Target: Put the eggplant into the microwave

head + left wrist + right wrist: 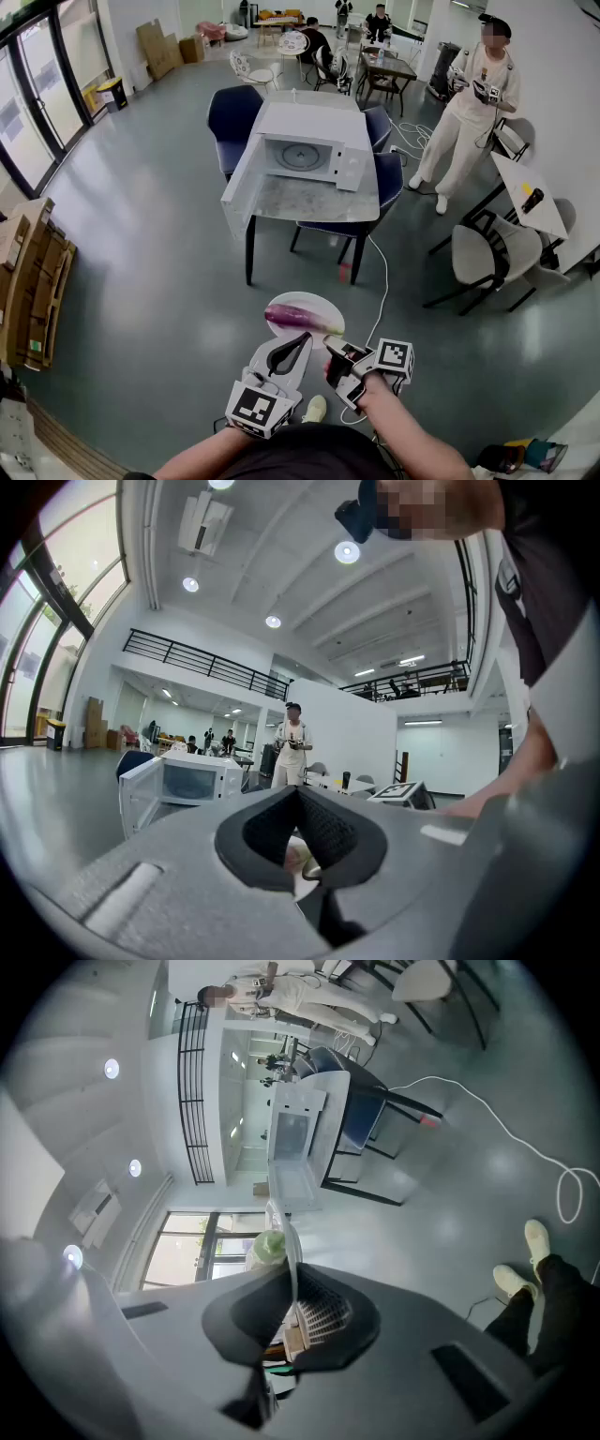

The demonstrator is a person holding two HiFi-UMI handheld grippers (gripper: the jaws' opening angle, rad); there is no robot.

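Note:
A purple eggplant [298, 319] with a green stem [270, 1246] lies on a white plate [292, 302] held above the floor. My right gripper [331, 345] is shut on the plate's near right rim; in the right gripper view the rim [286, 1241] runs edge-on between its jaws [292, 1283]. My left gripper [302, 337] sits at the plate's near edge with its tips together [298, 794] and nothing pinched. The white microwave [309, 155] stands ahead on a table, its door [244, 183] swung open to the left. It also shows in both gripper views [192, 780] [295, 1133].
Dark blue chairs [232, 117] surround the microwave's table [309, 202]. A white cable [381, 295] trails over the floor from it. A person in white [469, 112] stands at the right back beside another table [530, 197] and grey chairs [487, 253]. Cardboard [33, 281] lies at the left.

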